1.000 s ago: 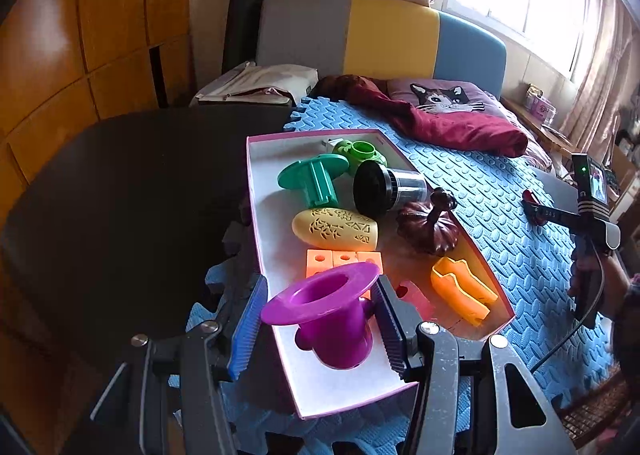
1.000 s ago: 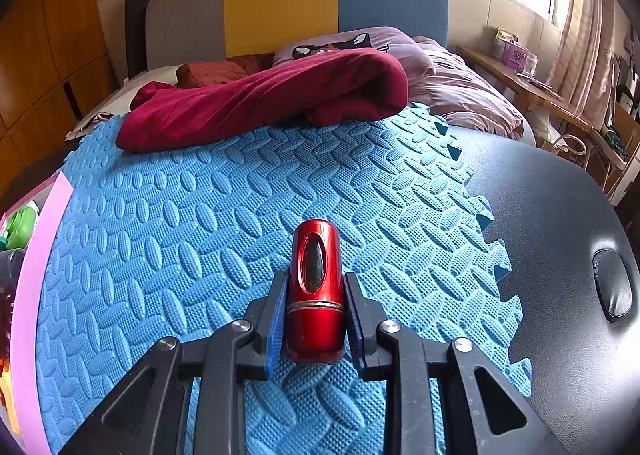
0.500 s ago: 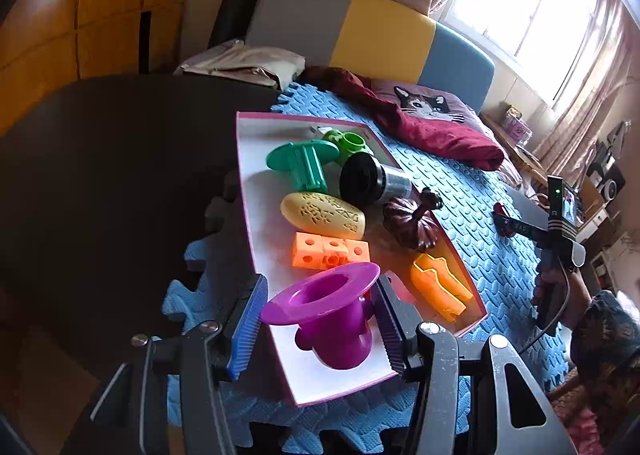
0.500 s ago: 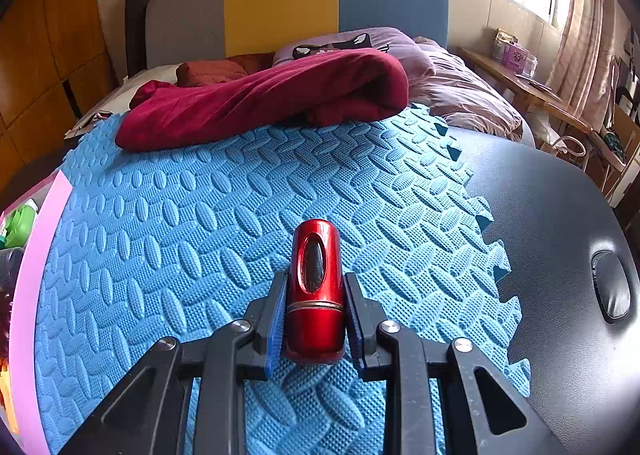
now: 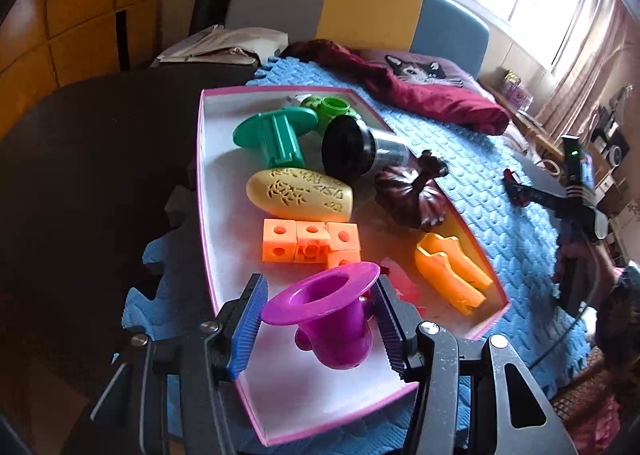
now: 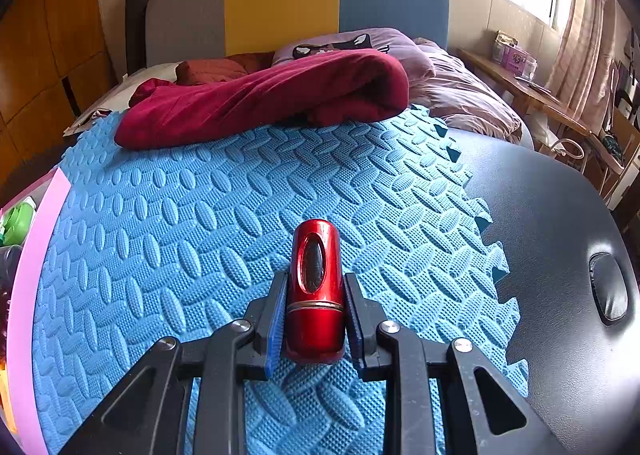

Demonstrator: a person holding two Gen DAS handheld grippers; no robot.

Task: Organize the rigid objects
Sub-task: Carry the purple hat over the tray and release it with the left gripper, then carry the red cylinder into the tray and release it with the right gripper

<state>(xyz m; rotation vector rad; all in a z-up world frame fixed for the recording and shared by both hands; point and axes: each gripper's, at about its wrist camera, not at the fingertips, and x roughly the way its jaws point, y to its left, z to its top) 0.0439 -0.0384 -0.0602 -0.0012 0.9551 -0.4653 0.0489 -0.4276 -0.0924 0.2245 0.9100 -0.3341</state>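
Note:
My left gripper is shut on a purple flanged cup, held over the near end of a pink-rimmed white tray. In the tray lie an orange block piece, a yellow patterned oval, a green flanged piece, a black-capped jar, a dark brown pumpkin shape, an orange forked piece and a light green part. My right gripper is shut on a red metallic cylinder above the blue foam mat. It also shows in the left wrist view.
The mat lies on a dark table. A maroon cloth lies across the mat's far edge, with a bed and pillows behind. The tray's pink rim is at the left in the right wrist view. A dark oval object sits on the table at right.
My left gripper has shifted over the tray with the purple cup, so the tray sits more centred and farther. The right gripper has held still with the red cylinder.

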